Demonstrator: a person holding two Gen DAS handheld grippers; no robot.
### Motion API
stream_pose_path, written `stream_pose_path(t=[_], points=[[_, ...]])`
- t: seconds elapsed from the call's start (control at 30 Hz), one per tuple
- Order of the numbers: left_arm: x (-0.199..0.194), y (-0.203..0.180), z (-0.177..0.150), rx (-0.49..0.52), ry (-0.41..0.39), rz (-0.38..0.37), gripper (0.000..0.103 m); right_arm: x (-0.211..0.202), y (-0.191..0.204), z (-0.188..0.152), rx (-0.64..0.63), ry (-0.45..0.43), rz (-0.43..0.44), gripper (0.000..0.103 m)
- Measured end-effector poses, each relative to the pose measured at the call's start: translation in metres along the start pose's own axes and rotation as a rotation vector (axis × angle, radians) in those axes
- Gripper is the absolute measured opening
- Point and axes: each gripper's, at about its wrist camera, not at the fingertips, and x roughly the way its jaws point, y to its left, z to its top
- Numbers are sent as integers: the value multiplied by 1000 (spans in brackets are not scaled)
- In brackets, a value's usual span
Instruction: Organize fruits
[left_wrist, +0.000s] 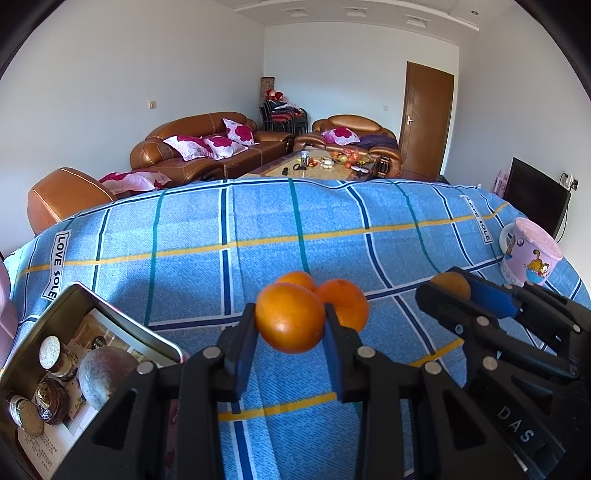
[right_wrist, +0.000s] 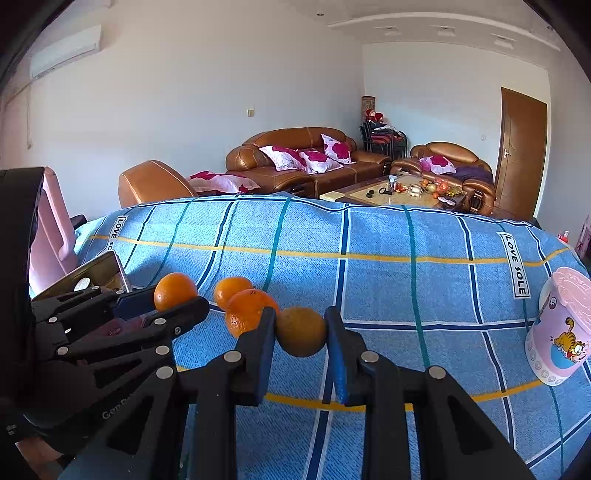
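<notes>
Left wrist view: the left gripper (left_wrist: 290, 325) pinches an orange (left_wrist: 290, 318) between its two blue-padded fingers, and the fruit is lifted clear of the blue checked cloth (left_wrist: 258, 229). Just behind it, two more oranges (left_wrist: 345, 302) lie on the cloth, touching each other. To the right, the right gripper (left_wrist: 452, 291) comes in from the side, closed on a duller orange (left_wrist: 451, 285) that shows only partly between its fingers. At lower left an open tin (left_wrist: 48, 347) holds round wrapped items and a printed sheet. A pink cartoon cup (left_wrist: 530, 254) stands on the cloth at the far right edge. Behind the table are brown sofas (left_wrist: 207, 147) with pink cushions, a cluttered coffee table (left_wrist: 325, 162) and a wooden door (left_wrist: 424, 122).

Right wrist view: the right gripper (right_wrist: 301, 328) clamps the duller orange (right_wrist: 301, 331) between its pads, above the cloth (right_wrist: 388, 280). To the left, the left gripper (right_wrist: 173, 299) holds its orange (right_wrist: 174, 291) at about the same height. Between the two grippers, the two loose oranges (right_wrist: 245, 306) sit on the cloth, one partly in front of the other; the near one is partly hidden by the right gripper's left finger. The tin (right_wrist: 110, 266) shows only an edge behind the left gripper. The cup (right_wrist: 561, 328) stands at the right edge. A pink chair back (right_wrist: 51, 236) rises at the far left.
</notes>
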Motion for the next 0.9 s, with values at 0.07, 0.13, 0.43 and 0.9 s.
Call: stream_pose_path(t=[0.07, 0.13, 0.43, 0.9], points=[[-1, 0, 0, 0, -4, 2, 35, -1, 0, 0, -1, -7, -1, 29], [-1, 0, 0, 1, -7, 4, 35, -2, 1, 1, -1, -13, -1, 29], [-7, -1, -2, 3, -38, 16, 35, -9, 2, -1, -9, -42, -7, 29], [-18, -6, -4, 30, -85, 46, 35, -18, 4, 0, -24, -94, -18, 29]])
